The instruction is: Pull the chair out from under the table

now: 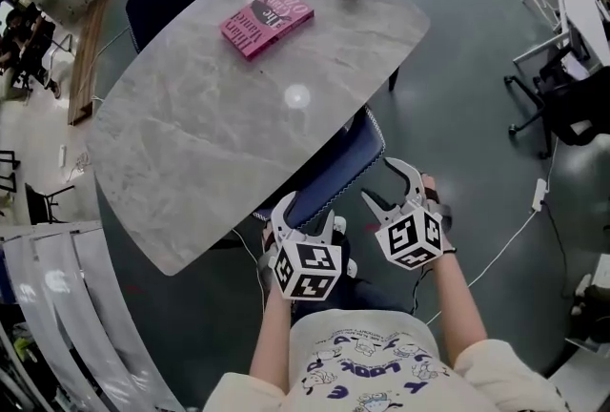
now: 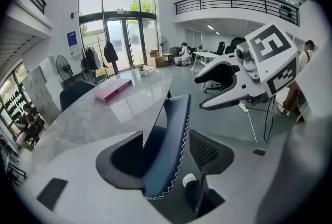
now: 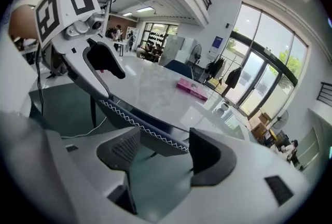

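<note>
Dark blue padded chair with white zigzag stitching (image 1: pixel 334 174) tucked under grey marble-look oval desk (image 1: pixel 191 124); only backrest top edge shows at desk's near rim. Left gripper (image 1: pixel 306 214): fingers (image 2: pixel 122 161) spread wide, backrest edge between them, unclamped. Right gripper (image 1: pixel 381 181): fingers (image 3: pixel 212 158) apart, same edge at their tips.

Head cam: up high, looks steeply down on the desk (image 1: pixel 191 143), w/ left hand-held gripper (image 1: pixel 307 215) & right hand-held gripper (image 1: pixel 381 181) at the near edge. Left hand-held gripper's cam: low, v. close to the chair back (image 2: pixel 168 140), faces far along the desk. Right hand-held gripper's cam: equally close, from the right. All 3 share chair back, desk & pink book (image 1: pixel 267 19).
</note>
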{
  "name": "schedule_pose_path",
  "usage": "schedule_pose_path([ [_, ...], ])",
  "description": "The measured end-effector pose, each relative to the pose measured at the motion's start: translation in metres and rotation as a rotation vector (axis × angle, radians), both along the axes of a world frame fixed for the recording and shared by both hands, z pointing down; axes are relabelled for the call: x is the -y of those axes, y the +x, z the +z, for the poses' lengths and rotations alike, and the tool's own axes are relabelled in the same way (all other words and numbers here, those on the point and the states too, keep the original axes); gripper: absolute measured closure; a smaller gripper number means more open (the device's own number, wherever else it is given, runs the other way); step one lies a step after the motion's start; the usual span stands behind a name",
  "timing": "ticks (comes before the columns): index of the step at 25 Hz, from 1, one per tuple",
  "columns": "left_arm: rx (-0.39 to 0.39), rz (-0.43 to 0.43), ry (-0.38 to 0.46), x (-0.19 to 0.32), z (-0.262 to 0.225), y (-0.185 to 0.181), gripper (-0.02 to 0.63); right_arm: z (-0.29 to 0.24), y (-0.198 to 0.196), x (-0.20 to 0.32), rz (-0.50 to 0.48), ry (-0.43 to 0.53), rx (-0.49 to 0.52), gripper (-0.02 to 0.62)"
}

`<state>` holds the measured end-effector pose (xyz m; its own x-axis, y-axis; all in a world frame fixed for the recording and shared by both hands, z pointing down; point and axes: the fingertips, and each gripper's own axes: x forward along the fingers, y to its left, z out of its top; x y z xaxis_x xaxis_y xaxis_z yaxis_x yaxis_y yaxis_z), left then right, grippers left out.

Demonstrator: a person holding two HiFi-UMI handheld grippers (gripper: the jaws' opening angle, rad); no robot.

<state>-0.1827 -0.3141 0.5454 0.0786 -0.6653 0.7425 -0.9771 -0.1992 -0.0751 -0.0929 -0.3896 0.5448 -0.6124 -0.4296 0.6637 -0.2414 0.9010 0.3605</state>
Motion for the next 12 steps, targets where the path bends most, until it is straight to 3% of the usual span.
schedule_pose_path([
  [12,0.036,0.068,-0.142,-0.003,0.051,-0.001,0.313,0.043,-0.028,0.007,-0.276,0.103,-0.216,0.288],
])
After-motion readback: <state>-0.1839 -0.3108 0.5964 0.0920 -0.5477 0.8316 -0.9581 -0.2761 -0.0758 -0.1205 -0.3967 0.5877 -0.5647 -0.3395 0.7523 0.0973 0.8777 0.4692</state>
